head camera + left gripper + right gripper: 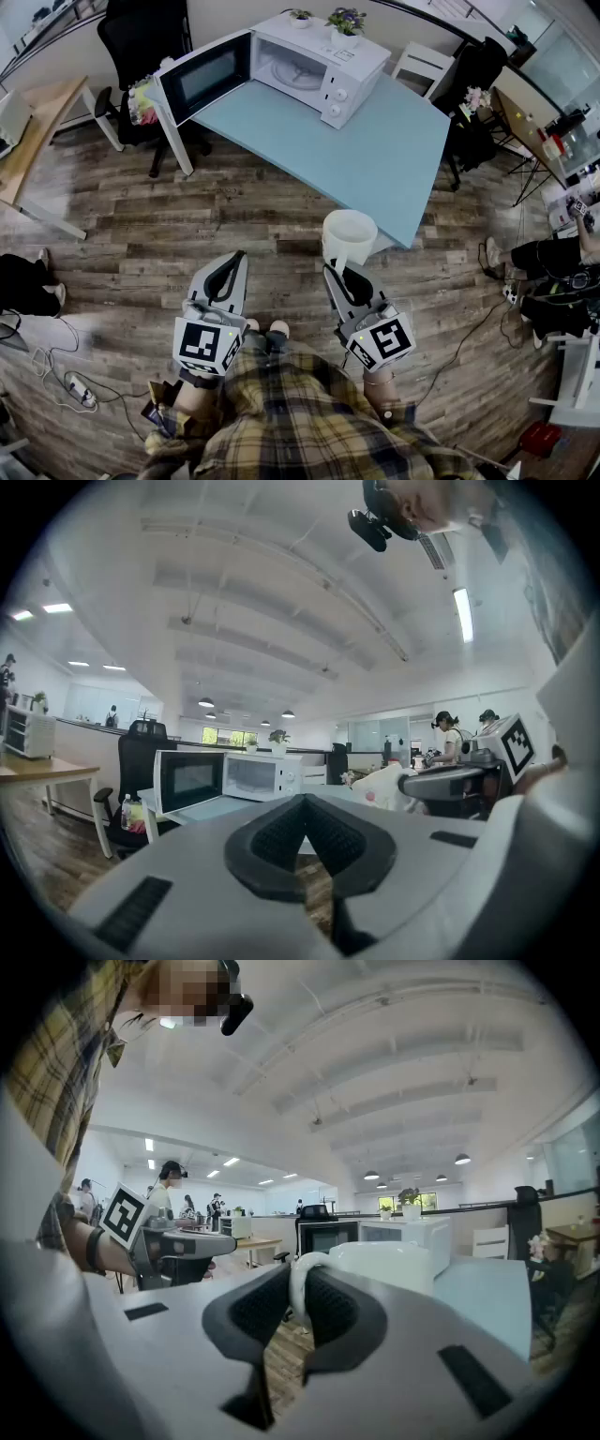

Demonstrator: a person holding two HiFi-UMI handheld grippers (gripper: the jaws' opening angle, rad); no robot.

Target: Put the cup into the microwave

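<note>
1. Cup (pixel 349 239): white; gripped by its handle between the closed jaws of the right gripper (pixel 339 273); held over the floor (pixel 141 225), just near of the table's (pixel 384 159) near corner.
2. Left gripper (pixel 234 260): jaws are shut tip to tip, with nothing between them; it is held level, just left of the right gripper.
3. Microwave (pixel 314 70): set at the table's far end, well apart from the cup; its door (pixel 202 80) is swung open to the left; a round plate is seen inside.
4. Two plants (pixel 347 21) are stood on the microwave.
</note>
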